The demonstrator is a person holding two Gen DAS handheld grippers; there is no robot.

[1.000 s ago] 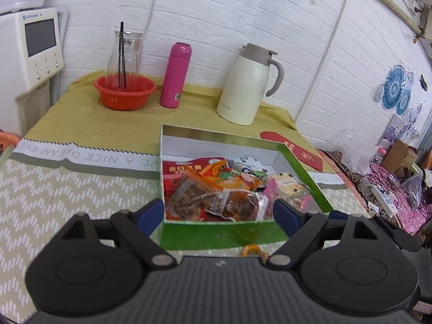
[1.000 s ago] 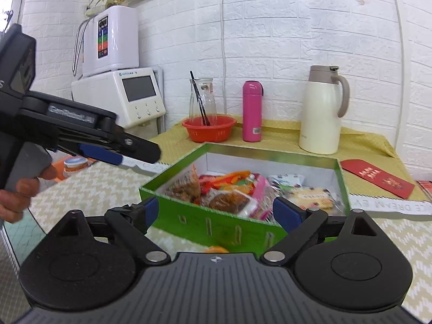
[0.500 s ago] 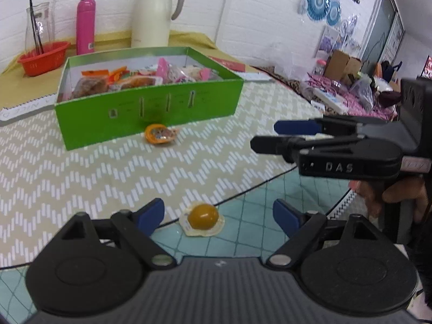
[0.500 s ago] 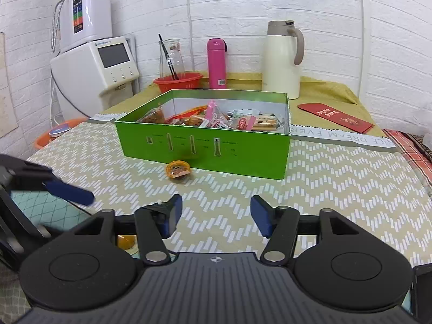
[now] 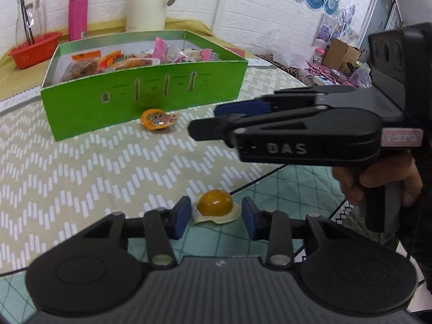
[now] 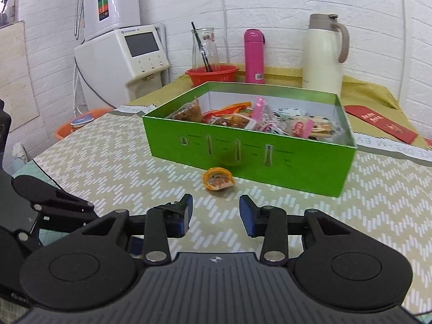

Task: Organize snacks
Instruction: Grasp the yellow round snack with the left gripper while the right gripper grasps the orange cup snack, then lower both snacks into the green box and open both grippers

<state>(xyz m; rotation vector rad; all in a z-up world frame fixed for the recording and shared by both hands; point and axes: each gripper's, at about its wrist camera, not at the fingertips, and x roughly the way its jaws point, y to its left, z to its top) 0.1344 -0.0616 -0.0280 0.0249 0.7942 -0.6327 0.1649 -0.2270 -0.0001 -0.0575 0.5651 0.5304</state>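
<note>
Left wrist view: the left gripper (image 5: 215,216), its jaws just narrowed, brackets an orange jelly cup (image 5: 215,207) at lower centre, pads not yet pressing. The green snack box (image 5: 151,86) sits upper left.

Right wrist view: the right gripper (image 6: 216,213), jaws just narrowing, stands open and empty below a second jelly cup (image 6: 218,179) beside the box (image 6: 251,159).

A: Even, bright indoor light in both views; soft shadow under the green box (image 6: 251,159). Small glint on the jelly cup (image 5: 215,203).

B: Fisheye bends the wall bricks (image 6: 283,0) from 10 to 2 o'clock; corners go black. Slight softness overall, right wrist view a touch smeared.
</note>
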